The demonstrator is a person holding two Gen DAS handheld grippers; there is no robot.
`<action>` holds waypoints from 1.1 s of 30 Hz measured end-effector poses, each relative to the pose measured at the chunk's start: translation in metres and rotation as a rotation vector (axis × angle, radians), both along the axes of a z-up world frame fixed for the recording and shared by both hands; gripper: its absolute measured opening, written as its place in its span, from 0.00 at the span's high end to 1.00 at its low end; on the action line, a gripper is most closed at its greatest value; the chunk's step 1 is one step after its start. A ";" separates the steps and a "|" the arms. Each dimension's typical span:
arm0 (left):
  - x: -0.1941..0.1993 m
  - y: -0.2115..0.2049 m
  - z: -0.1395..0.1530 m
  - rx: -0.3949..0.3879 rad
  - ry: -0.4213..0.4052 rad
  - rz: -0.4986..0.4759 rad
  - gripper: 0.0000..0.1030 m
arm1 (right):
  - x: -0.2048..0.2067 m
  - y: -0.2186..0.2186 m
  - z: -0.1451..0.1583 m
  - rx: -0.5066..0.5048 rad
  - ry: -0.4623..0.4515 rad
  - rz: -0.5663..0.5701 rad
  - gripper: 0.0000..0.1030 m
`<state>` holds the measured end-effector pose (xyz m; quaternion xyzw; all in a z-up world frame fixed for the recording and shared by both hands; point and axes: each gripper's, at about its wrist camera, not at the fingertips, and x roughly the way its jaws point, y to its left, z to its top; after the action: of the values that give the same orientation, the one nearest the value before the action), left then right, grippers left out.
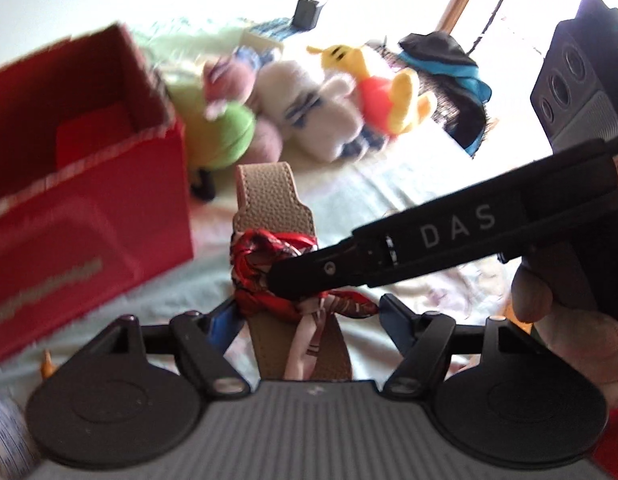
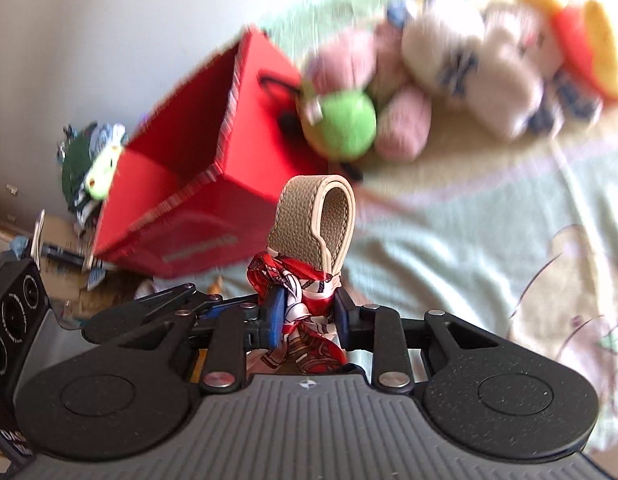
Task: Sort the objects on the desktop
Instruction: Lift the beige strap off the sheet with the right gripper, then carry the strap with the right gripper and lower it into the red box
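Though blurred left: right gripper [image 2: 307, 314] pinching scarf [image 2: 309, 280].

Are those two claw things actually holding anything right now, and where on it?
Yes. The right gripper pinches the red patterned scarf knotted on the beige leather strap. The left gripper stands open around the strap, gripping nothing.

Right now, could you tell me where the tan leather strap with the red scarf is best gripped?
Grip the tan leather strap at the red scarf knot, from below with pads on either side. The knot is its narrowest, bunched part, and the loop stands clear above. The right tool already pinches there.
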<state>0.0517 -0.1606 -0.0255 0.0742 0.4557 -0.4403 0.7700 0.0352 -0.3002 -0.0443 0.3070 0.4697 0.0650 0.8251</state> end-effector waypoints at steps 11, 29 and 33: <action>0.051 0.041 0.098 -0.168 -0.183 0.022 0.29 | 0.054 0.031 0.096 -0.146 -0.258 0.039 0.72; 0.185 0.098 0.024 0.063 -0.007 0.295 0.29 | 0.209 0.113 0.023 -0.107 -0.086 0.270 0.72; 0.204 0.094 -0.006 0.117 0.091 0.294 0.29 | 0.225 0.114 -0.005 -0.108 -0.007 0.299 0.72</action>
<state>0.2554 -0.0661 -0.0312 0.0315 0.5209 -0.2984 0.7992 0.2604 -0.1864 -0.0494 0.1887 0.5102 0.1631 0.8231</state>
